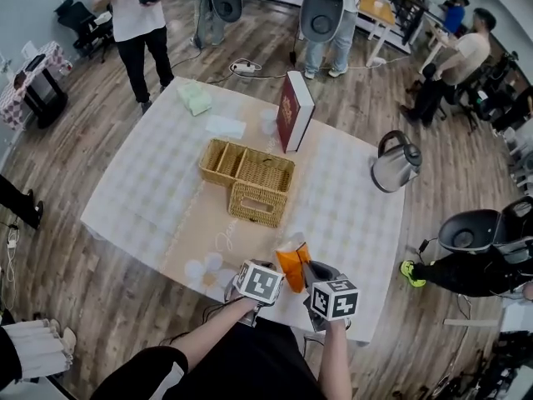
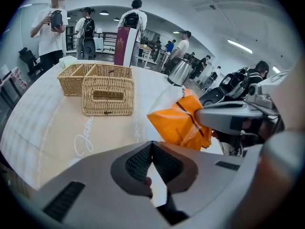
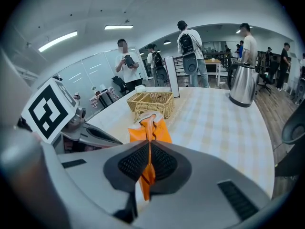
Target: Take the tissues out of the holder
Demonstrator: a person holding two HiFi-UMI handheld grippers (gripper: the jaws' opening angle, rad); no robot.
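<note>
Bright, even, sharp; fisheye-warped edges.

you can see a shiny kettle [image 1: 396,162] near the right edge of the table [image 1: 150,190], and a red book [image 1: 295,111] stands up at the far side.

The near end of the orange tissue pack [image 3: 151,128] vanishes between the jaws of the right gripper [image 3: 150,147]; the slot of the wicker holder [image 1: 241,197] is too dark to see into; the head view's top edge cuts off the far standing people [image 1: 137,15].

Open-plan office: desks [image 1: 376,8], chairs [image 1: 77,17], ppl [image 1: 133,19]
</note>
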